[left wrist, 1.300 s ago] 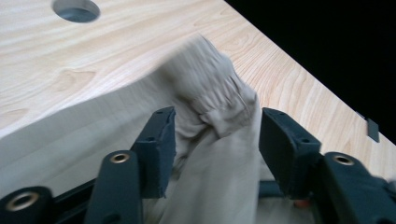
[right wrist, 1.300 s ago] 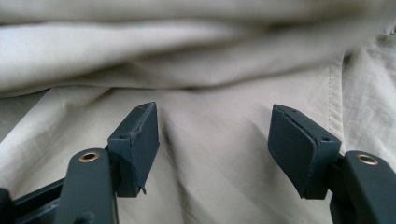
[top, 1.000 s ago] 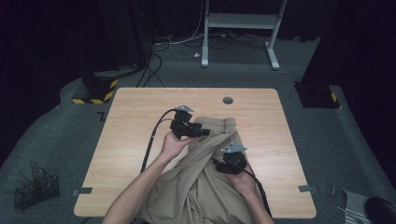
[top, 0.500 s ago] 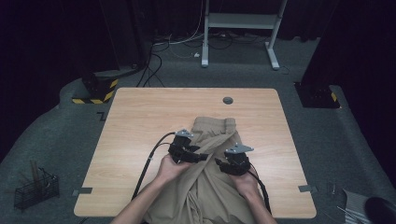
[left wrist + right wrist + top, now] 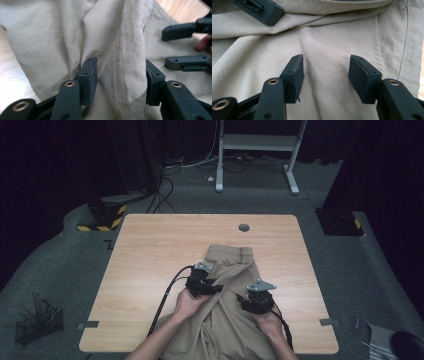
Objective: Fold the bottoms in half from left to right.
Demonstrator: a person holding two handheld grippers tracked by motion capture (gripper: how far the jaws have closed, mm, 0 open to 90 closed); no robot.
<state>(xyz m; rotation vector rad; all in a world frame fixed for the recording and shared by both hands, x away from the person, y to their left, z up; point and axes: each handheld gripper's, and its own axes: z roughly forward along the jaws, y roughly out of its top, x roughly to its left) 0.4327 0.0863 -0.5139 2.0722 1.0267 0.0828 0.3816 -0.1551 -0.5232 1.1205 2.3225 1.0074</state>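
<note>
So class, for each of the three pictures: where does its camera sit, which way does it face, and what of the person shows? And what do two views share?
High view: above the person's side, looking forward and down on the table; forearms, left gripper, right gripper.
Left gripper view: rides the left gripper, facing a raised fold of the trousers between its jaws.
Right gripper view: rides the right gripper, open over flat cloth.
Shared: the beige trousers; each gripper view also shows the other gripper's jaws.

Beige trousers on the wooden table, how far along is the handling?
Done: beige cloth trousers lie on the wooden table, waistband away from the person. In hand: left hand-held gripper, jaws just closing, straddles a raised fold; right hand-held gripper hovers open above flat cloth. Left: rumpled fabric looks unfolded.
</note>
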